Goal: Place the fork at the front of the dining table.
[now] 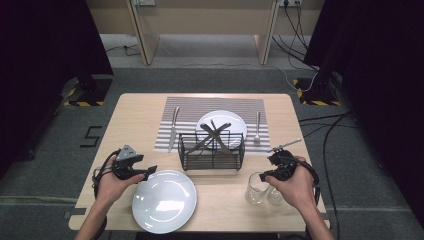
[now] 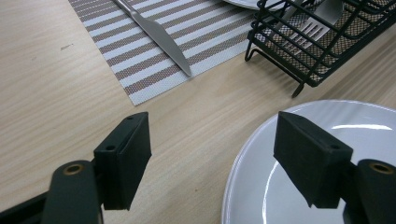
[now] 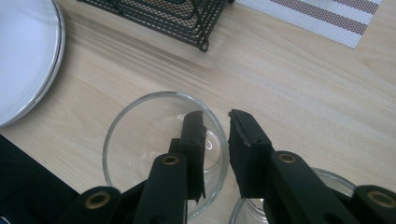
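Note:
My right gripper (image 3: 217, 122) stands over a clear glass (image 3: 140, 135) at the table's front right, astride its rim: one jaw is inside the glass, the other outside. A narrow gap shows between the pads, so it is open. In the high view that gripper (image 1: 267, 175) sits just above the glass (image 1: 257, 189). A second glass (image 3: 338, 183) stands close beside the first. My left gripper (image 2: 212, 158) is open wide at the left edge of the near white plate (image 2: 369, 126), one jaw above its rim and the other above bare wood. From above, the left gripper (image 1: 150, 171) is beside the plate (image 1: 164, 200).
A black wire basket (image 1: 212, 150) holding cutlery stands mid-table, partly on a striped placemat (image 1: 200, 107). Behind it on the mat is another white plate (image 1: 235, 122), with a knife (image 1: 173, 127) to its left and a fork (image 1: 257, 127) to its right.

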{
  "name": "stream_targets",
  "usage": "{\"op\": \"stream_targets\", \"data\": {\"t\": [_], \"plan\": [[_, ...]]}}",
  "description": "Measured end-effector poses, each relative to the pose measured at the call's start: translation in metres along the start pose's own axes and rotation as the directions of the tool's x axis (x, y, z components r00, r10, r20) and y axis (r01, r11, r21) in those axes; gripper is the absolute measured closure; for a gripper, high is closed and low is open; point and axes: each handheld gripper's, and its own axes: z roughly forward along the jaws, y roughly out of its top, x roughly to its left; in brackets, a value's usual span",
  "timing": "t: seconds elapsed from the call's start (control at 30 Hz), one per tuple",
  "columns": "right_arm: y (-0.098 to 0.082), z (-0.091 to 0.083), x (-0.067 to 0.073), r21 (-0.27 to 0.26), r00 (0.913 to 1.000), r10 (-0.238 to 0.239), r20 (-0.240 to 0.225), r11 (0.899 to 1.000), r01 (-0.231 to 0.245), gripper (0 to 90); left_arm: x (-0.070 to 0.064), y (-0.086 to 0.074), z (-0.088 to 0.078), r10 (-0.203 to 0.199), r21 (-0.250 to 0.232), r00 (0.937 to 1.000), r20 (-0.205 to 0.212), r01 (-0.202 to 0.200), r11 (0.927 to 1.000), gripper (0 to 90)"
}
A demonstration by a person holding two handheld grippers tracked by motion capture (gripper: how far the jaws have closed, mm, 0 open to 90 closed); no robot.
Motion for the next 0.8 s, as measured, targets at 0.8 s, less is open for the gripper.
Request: {"op": "stream_targets", "data": {"t": [0.8], "plan": [[0.012, 0.016, 0.035, 0.006, 0.9947, -0.101, -0.016, 0.995, 0.101, 82.5, -0.005, 0.005, -0.009, 0.017, -0.02, 0.9998, -0.001, -0.017, 0.9996, 27.1]]}}
